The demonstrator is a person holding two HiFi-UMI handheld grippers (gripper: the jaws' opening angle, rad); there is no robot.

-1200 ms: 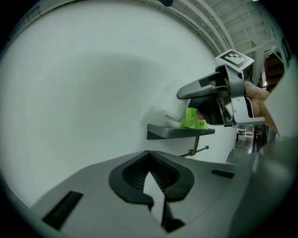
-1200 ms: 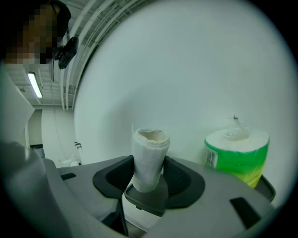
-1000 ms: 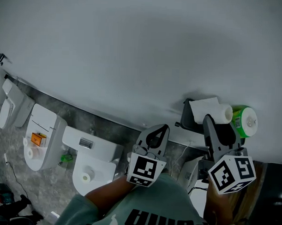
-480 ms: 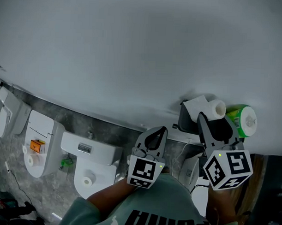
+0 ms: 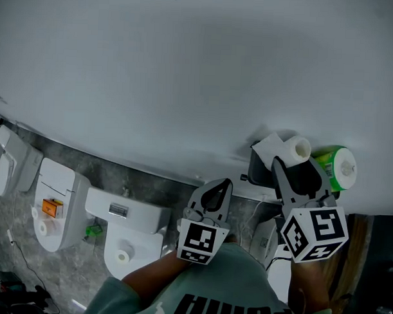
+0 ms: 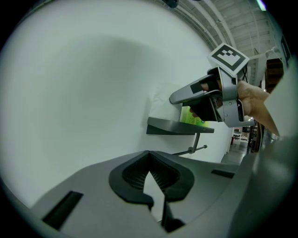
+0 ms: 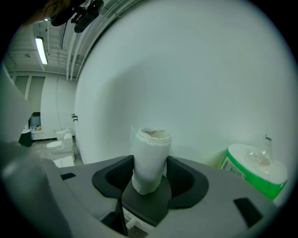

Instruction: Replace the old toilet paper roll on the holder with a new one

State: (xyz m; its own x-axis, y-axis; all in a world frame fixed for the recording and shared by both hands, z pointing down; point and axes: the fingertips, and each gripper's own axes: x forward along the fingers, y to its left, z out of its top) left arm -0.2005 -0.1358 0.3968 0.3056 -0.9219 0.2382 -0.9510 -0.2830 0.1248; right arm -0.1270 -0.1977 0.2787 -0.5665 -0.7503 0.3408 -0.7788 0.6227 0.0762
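R gripper (image 5: 294,164) has its jaws pinching the old roll (image 7: 150,155) across its middle, pads on the soft paper sides, core end facing up in its own view. In the head view the roll sits just above the holder (image 6: 179,126), close to the wall (image 5: 187,69), its long axis roughly along the wall and clear of the bar (image 6: 194,148). Judging by that, the old roll is already off and the swap is about half done. The key relation: the new roll (image 7: 255,171) stands at the holder's right end, just right of the held roll and near the R jaws, so R is much the nearer hand but is occupied. L gripper (image 5: 225,185) hangs well left of and below the holder, jaws pressed together w/ nothing between, pointing at the bar. It's free but farther off. Likely next: drop the spent roll, then grab the new one. Materials: the old roll is thin, squashy white tissue w/ little left on the core and a loose flap at the top edge. The new one is a fat cylinder in glossy green-and-clear wrap, prob slippery. The holder is a dark flat shelf w/ a slim metal bar beneath, open at the tip.
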